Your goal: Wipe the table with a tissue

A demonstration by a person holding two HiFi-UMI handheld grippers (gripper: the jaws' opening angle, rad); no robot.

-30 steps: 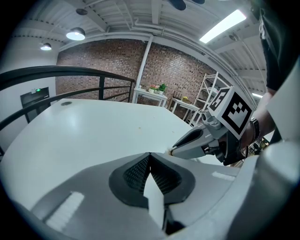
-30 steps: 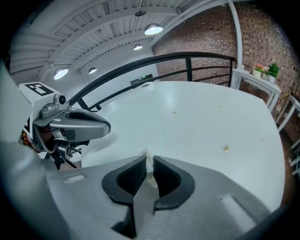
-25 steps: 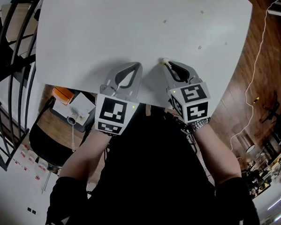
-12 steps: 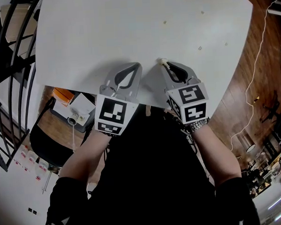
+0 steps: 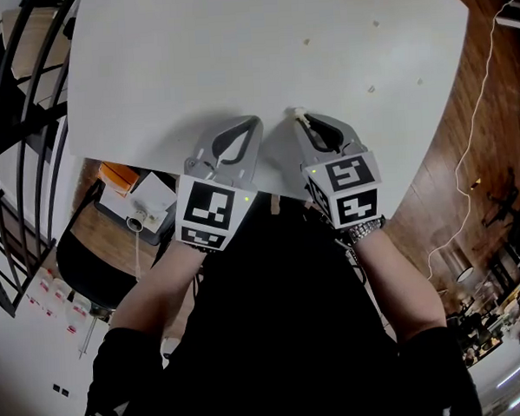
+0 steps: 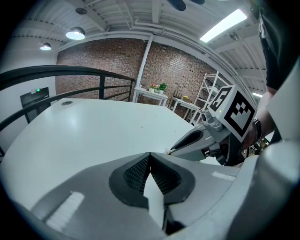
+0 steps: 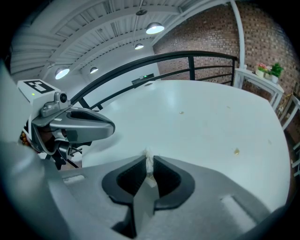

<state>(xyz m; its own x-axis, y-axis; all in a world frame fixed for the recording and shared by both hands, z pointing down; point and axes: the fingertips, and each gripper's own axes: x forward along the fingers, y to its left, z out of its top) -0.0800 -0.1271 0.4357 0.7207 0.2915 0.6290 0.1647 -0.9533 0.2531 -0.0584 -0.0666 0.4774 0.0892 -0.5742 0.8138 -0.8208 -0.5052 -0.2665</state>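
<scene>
The white table (image 5: 235, 56) fills the upper head view. Both grippers hover over its near edge, side by side. My right gripper (image 5: 299, 115) is shut on a small scrap of white tissue (image 5: 297, 113); in the right gripper view the tissue (image 7: 149, 161) pokes up between the closed jaws just above the table (image 7: 201, 122). To its left, my left gripper (image 5: 254, 121) is shut with nothing in it; in its own view the left gripper (image 6: 150, 154) has its black pads (image 6: 164, 176) meeting. Small crumbs (image 5: 371, 89) dot the far right of the tabletop, and one crumb (image 7: 236, 151) shows ahead.
A black railing (image 5: 19, 94) runs along the left side of the table. Below the near edge sit a dark chair (image 5: 80, 256) and a box of items (image 5: 142, 196). Wooden floor with a white cable (image 5: 473, 131) lies to the right.
My right gripper with the tissue has slid slightly left along the near edge. The left gripper has stayed in place.
</scene>
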